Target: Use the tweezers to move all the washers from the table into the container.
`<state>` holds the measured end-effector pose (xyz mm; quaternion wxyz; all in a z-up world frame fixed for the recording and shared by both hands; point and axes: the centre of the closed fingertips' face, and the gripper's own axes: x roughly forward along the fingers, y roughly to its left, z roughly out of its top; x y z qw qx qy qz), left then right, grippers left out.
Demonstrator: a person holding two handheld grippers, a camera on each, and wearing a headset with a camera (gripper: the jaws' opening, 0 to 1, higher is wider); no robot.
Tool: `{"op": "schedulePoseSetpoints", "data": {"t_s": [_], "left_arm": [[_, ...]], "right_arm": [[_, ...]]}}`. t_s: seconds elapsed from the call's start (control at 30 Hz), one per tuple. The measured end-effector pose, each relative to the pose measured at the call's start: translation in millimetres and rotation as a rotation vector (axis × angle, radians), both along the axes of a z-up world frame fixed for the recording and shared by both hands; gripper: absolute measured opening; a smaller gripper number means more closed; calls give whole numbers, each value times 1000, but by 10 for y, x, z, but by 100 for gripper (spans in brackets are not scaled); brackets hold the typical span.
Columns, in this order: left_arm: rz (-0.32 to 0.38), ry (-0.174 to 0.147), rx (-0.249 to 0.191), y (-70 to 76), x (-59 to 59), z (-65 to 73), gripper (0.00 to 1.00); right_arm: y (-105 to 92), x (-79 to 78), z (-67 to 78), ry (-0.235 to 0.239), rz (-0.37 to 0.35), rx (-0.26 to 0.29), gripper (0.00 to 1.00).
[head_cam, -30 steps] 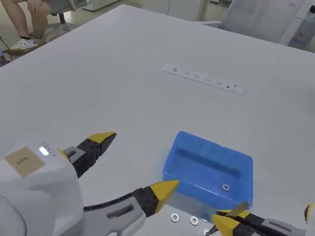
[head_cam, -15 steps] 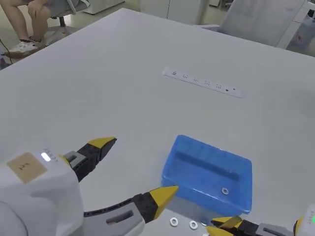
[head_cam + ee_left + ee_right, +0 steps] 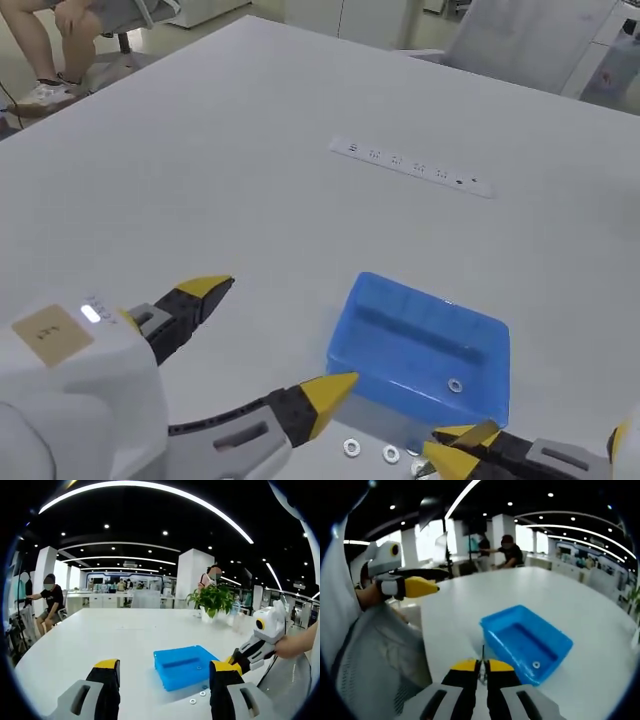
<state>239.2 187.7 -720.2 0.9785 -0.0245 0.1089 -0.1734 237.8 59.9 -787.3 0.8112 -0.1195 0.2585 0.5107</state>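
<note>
A blue container (image 3: 420, 340) sits on the white table with one washer (image 3: 455, 385) inside it. Three washers (image 3: 352, 447) lie in a row on the table just in front of it. My right gripper (image 3: 458, 448) is shut on thin tweezers (image 3: 482, 656), whose tip hangs close over the rightmost loose washer. In the right gripper view the container (image 3: 525, 641) and its washer (image 3: 536, 665) lie ahead to the right. My left gripper (image 3: 270, 338) stands open and empty, left of the container. In its own view, the left gripper (image 3: 165, 672) faces the container (image 3: 182, 664) and loose washers (image 3: 192, 700).
A white power strip (image 3: 412, 165) lies further back on the table. A potted plant (image 3: 212, 600) stands at the far table edge. People sit and stand beyond the table. The wide table surface (image 3: 200, 170) stretches to the left and behind the container.
The right gripper with the tweezers dipped toward the frame bottom, then rose slightly near the loose washers. The left gripper stays open in place.
</note>
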Motion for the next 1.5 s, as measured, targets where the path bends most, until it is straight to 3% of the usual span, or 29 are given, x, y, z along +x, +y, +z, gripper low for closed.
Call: {"op": "schedulePoseSetpoints", "data": {"t_s": [0.37,0.67,1.13,1.5], "left_arm": [[5,0,1,15,2,-5,73],[0,1,0,1,-1,-5,73],[2,2,-1,3,-1,-3,72],[-10,11,8,-46,-10,-7,72]], "right_arm": [[-27,166,247,34,-69,108,3],[-41,311,432,-2,-90,132,3],[-16,441,530,-19,-112,142,3],[-19,631,493,-21,-131,131,3]]}}
